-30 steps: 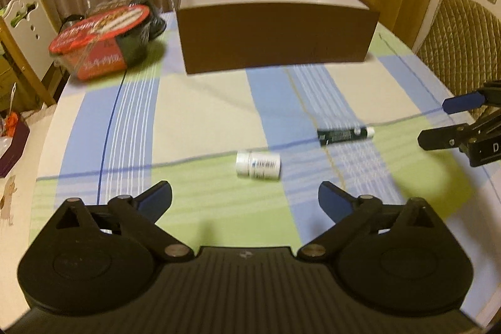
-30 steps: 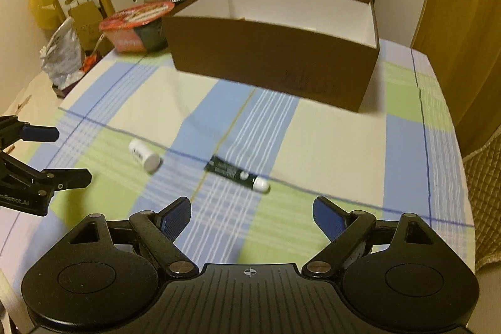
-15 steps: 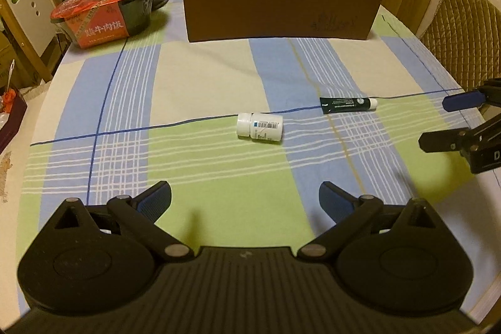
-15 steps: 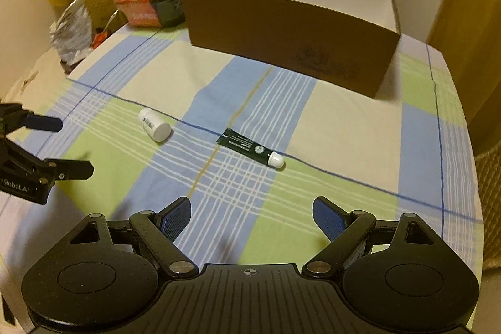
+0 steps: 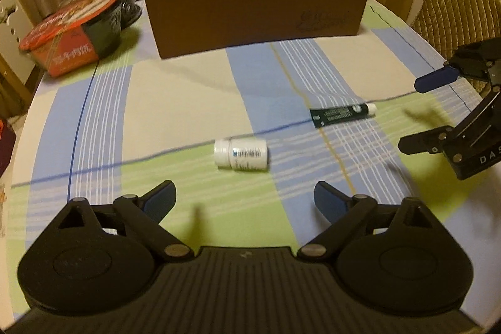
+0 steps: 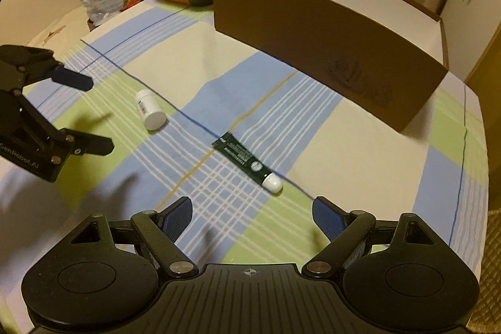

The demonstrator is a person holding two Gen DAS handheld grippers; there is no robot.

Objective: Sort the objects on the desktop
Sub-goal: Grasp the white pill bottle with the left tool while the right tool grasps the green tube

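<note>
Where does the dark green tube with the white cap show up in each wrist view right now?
Left wrist view: the dark green tube lies right of centre on the tablecloth, cap pointing right, toward the right gripper.
Right wrist view: the tube lies just below centre, cap pointing lower right, ahead of the open fingers.
Shared landmark: the brown box stands behind it in both.
</note>
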